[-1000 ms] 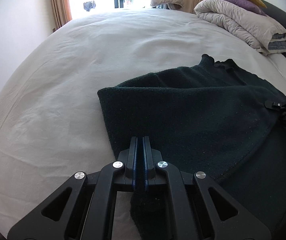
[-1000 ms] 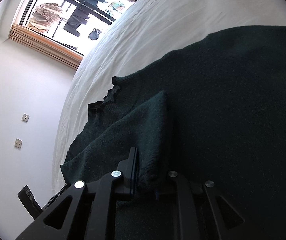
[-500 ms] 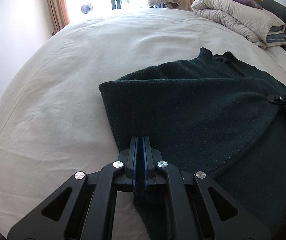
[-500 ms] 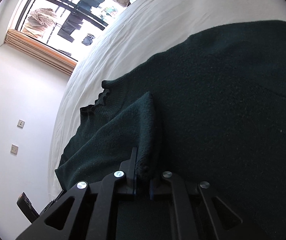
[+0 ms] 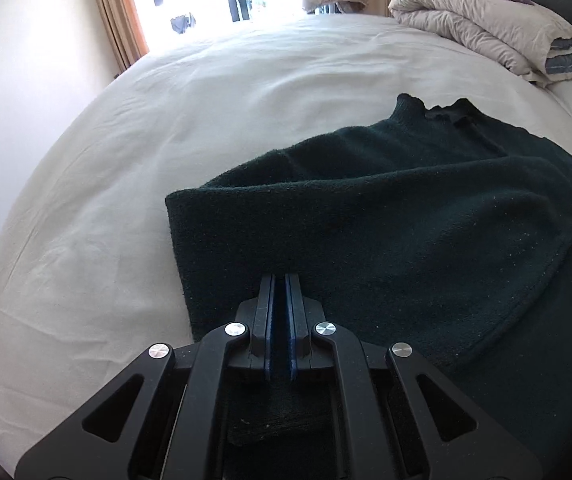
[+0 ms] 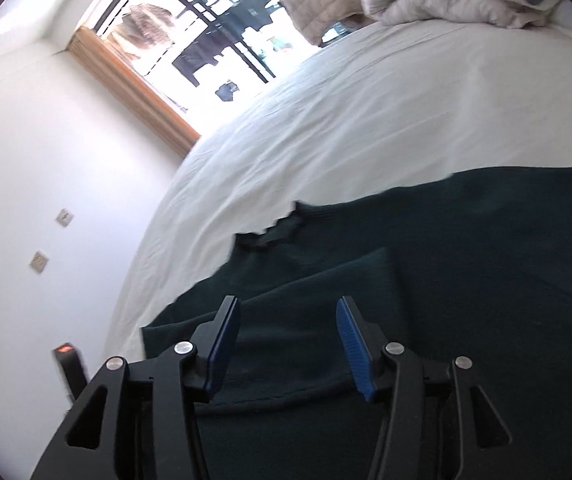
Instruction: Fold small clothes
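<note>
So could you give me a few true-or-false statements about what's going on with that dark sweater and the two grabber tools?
1. The dark green sweater lies on a white bed sheet. True.
2. The left gripper stands wide open above the sweater. False: its jaws are closed on a fold of the sweater.
3. The right gripper is clamped on the sweater. False: its jaws have just been opening and its pads stand apart, pressing on nothing, with the sweater lying beneath them.
4. A folded pale duvet sits at the far end of the bed. True.
5. The sweater's collar is visible. True.
</note>
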`<state>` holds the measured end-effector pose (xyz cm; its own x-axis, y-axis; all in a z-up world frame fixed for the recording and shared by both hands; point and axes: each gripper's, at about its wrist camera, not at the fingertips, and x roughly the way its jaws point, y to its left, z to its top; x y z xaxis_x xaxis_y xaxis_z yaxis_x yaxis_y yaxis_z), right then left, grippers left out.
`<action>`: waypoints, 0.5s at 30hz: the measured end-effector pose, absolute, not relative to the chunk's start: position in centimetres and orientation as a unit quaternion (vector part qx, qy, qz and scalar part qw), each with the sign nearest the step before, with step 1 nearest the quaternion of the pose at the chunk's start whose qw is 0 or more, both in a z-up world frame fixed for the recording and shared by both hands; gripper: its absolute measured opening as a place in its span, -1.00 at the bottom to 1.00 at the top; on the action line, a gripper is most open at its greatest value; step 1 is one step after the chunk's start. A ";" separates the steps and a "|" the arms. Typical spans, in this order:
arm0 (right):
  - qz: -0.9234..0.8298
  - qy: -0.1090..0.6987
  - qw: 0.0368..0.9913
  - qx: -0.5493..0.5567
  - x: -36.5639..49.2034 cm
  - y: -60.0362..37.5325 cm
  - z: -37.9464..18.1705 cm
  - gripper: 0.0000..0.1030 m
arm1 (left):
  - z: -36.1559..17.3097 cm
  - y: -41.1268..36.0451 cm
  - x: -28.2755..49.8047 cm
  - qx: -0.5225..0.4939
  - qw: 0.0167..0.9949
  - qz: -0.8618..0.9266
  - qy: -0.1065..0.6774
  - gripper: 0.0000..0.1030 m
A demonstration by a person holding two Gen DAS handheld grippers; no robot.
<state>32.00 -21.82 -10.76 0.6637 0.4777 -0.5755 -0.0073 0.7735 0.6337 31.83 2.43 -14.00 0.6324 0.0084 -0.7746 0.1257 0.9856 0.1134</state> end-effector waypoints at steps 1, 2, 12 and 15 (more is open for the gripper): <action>0.146 0.398 0.854 0.300 33.0 -21.1 -11.6 0.03 | -14.0 2.4 31.8 0.079 0.901 -0.032 0.426 -0.91; 0.144 0.414 0.848 0.298 33.8 -20.7 -12.7 0.03 | -14.0 2.5 31.9 0.077 0.900 -0.033 0.427 -0.91; 0.057 0.388 0.815 0.426 30.9 -32.5 -17.9 -0.78 | -14.9 2.9 31.5 0.067 0.906 -0.040 0.415 -0.90; 0.004 0.356 0.817 0.453 27.3 -38.2 -17.2 -0.80 | -14.9 2.8 31.5 0.068 0.906 -0.040 0.415 -0.90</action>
<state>27.35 -38.18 -17.17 0.7461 0.3287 -0.5790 0.3170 0.5893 0.7431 31.50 2.82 -14.91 0.6524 -0.0160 -0.7577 0.1290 0.9875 0.0902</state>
